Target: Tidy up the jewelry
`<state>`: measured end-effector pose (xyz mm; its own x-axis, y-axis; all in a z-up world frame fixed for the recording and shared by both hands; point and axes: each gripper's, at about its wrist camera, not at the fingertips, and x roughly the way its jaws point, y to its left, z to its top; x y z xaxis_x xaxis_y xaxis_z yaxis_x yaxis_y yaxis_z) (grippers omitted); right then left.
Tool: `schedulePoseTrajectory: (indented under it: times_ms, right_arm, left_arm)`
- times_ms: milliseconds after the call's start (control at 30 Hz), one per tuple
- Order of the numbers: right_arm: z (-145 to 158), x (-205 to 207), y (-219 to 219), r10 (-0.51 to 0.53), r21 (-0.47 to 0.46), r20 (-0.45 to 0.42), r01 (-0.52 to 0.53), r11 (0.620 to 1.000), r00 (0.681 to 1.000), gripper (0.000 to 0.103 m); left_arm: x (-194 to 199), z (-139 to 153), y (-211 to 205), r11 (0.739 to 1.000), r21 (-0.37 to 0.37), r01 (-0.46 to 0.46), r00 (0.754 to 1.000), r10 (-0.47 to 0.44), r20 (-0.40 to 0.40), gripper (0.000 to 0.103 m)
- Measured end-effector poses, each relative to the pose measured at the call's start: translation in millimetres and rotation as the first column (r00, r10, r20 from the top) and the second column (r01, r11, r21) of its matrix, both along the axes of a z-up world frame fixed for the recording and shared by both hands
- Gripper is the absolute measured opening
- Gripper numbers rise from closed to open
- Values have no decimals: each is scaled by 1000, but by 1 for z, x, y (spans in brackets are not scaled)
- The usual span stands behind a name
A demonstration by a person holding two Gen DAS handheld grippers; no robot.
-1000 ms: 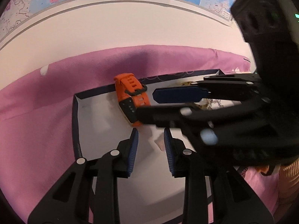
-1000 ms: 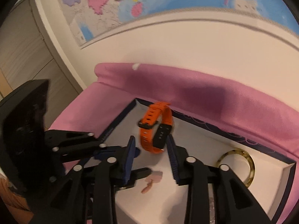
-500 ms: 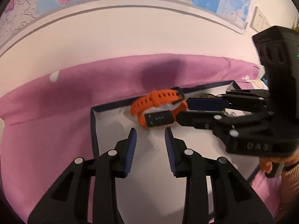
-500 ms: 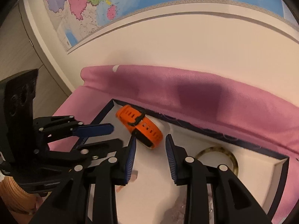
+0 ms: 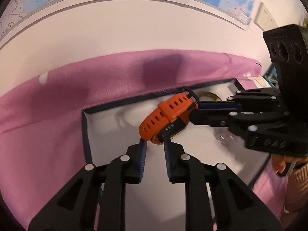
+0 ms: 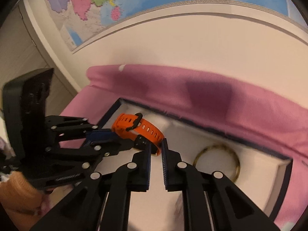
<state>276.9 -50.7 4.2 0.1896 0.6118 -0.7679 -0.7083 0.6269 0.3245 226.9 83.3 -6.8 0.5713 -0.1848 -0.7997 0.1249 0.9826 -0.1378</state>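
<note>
An orange watch (image 5: 167,115) with a black face is held over a white-lined, dark-rimmed box (image 5: 85,127). My left gripper (image 5: 155,141) is shut on the watch's near end. My right gripper (image 6: 156,144) is shut on the watch (image 6: 137,128) at its other end; in the left wrist view its fingers (image 5: 211,113) come in from the right. A gold bangle (image 6: 218,159) lies in the box to the right of the watch.
The box sits on a pink cloth (image 5: 57,115) against a white wall with a map (image 6: 115,3) above. A small clear sparkly item (image 5: 225,136) lies in the box under the right gripper. A grey cabinet (image 6: 17,50) stands at the left.
Both grippers have closed in on the watch and now grip it at opposite ends. The watch has turned and shifted right in the box.
</note>
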Motion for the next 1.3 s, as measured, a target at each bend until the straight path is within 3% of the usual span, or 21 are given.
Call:
schedulePoseTrajectory:
  times_ms: [167, 367, 567, 933, 1100, 1300]
  right_arm:
    - [3, -4, -12, 24, -5, -96, -25, 1000, 995, 12]
    - [-15, 16, -15, -38, 18, -198, 42, 999, 979, 12]
    - [-29, 28, -16, -86, 51, -242, 102, 994, 966, 18]
    - [-1, 9, -32, -90, 78, -81, 96, 992, 993, 37]
    - [13, -7, -46, -82, 59, 21, 81, 995, 996, 48]
    - [11, -19, -66, -88, 3, 54, 88, 996, 995, 50]
  left_arm:
    - [-3, -2, -9, 992, -90, 85, 994, -90, -58, 27]
    - [16, -15, 6, 976, -214, 39, 991, -65, -118, 27]
    - [19, -13, 10, 980, -200, 12, 995, -32, -99, 31]
    - [-7, 3, 12, 989, -146, 13, 1000, -15, -16, 38]
    - [-34, 17, -5, 997, -68, 35, 998, -31, 61, 44]
    - [-54, 23, -17, 999, -13, 37, 994, -36, 102, 49]
